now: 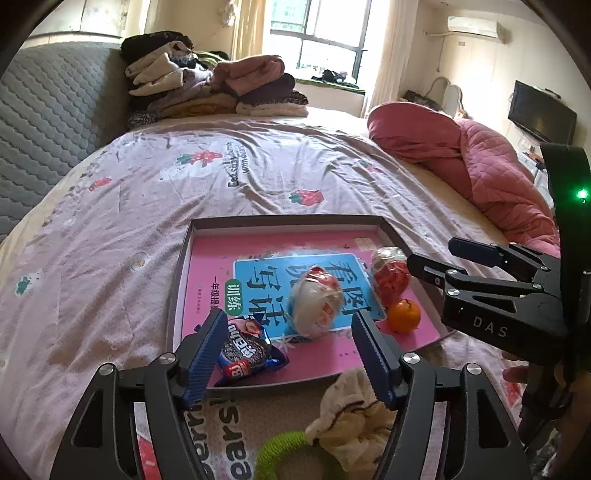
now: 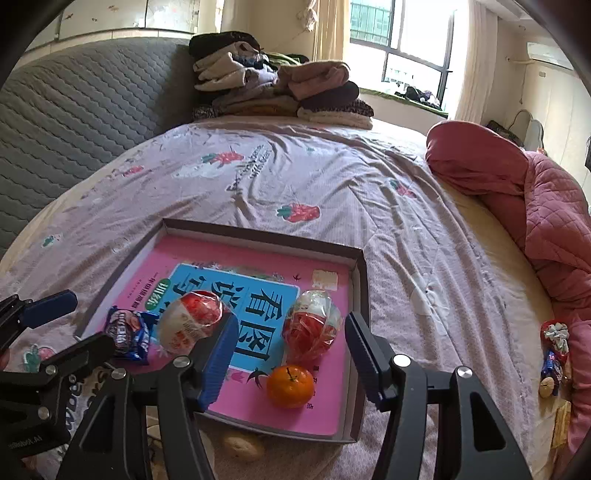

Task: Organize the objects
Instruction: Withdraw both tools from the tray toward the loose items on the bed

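The tray point(image 1: 386, 226) of snacks lies beneath both grippers' spread, empty fingers point(image 1: 207, 343).

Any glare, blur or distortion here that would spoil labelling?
Left wrist view: window blown out, fisheye bends the bed edge, white-wrapped snack slightly soft. Right wrist view: window also overexposed, corners vignetted black, tray and orange sharp and evenly lit.
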{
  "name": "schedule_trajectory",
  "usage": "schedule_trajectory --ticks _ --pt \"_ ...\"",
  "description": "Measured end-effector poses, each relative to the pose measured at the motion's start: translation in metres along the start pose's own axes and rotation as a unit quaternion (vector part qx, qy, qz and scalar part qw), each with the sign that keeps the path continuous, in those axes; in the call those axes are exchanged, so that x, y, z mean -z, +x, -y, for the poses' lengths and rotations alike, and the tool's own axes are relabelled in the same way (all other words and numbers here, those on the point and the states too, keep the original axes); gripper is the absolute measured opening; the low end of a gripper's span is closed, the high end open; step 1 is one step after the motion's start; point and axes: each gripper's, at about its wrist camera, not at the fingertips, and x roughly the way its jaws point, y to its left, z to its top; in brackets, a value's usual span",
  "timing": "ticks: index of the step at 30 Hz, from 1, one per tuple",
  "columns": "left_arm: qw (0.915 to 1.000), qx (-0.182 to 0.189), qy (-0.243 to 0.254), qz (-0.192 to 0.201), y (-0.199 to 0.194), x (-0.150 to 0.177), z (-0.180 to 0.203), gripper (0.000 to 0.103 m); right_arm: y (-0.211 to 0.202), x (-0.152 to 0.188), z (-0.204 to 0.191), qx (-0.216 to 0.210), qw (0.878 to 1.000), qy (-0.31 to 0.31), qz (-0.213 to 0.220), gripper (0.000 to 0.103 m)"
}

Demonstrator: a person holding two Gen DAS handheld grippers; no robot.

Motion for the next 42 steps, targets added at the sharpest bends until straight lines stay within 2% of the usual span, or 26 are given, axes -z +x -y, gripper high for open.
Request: schedule_trajectory --ticks 29,42 --pt "0.9984 -0.038 0.017 0.04 -0.09 0.006 0.017 0.073 -0.102 -0.001 -0.015 0.003 0.998 -0.012 0.061 0.061" --pt "0.9979 -0.044 0.023 0.041 -0.11 0.021 0.019 0.073 -0.128 0.011 -0.016 0.002 0.997 -0.011 0.073 0.061"
